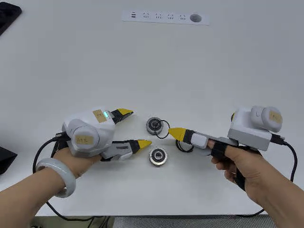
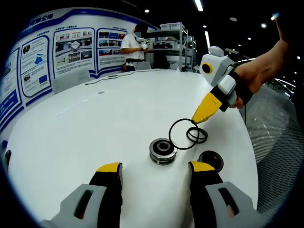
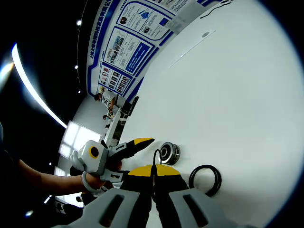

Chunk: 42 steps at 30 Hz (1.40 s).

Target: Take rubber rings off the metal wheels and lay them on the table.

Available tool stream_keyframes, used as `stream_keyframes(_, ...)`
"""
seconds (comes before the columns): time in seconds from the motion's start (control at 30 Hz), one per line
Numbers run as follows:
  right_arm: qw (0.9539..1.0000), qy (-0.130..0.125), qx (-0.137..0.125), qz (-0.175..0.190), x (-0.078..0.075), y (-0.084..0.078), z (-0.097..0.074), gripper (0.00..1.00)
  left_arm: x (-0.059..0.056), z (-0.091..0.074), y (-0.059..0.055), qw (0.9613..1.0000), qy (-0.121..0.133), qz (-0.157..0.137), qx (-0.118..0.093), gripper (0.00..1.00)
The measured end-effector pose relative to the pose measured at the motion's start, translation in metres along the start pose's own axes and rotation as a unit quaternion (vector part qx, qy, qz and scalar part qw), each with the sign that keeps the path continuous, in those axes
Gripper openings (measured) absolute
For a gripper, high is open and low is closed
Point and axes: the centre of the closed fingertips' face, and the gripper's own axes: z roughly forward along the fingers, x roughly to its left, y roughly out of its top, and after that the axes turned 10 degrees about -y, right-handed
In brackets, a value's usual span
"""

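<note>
At mid-table, the right gripper [image 1: 178, 134] is pinching a ring [image 1: 168, 129] between closed jaws beside the far wheel [image 1: 154, 125]. The left gripper [image 1: 134, 127] is hovering open, likely ready to steady the wheel. Freed rings [image 1: 184, 150] are lying nearby.

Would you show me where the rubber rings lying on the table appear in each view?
Head view: rubber rings centre-right, under the right gripper.
Left gripper view: right of centre, below that gripper's tip.
Right gripper view: lower right, beside its jaws.
Landmark: right gripper pinching thin ring.
</note>
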Motion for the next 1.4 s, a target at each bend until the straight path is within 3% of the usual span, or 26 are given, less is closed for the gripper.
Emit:
stream_keyframes(0.5,0.9994,-0.024,-0.009,0.024,-0.023,-0.004,-0.024,0.02,0.002,-0.005,-0.003,0.9999,0.006,-0.013,-0.001,0.69)
stream_keyframes(0.87,0.9976,-0.051,-0.013,0.046,-0.044,-0.008,-0.03,0.02,0.003,-0.009,-0.008,0.9998,0.007,-0.018,0.003,0.7)
stream_keyframes(1.17,0.9972,-0.074,-0.004,0.011,-0.048,-0.015,-0.032,0.05,0.002,-0.012,-0.009,0.9998,0.006,-0.018,0.004,0.68)
stream_keyframes(1.4,0.9971,-0.075,-0.006,-0.006,-0.049,-0.014,-0.033,0.09,0.0,-0.014,-0.007,0.9998,0.006,-0.016,0.002,0.68)
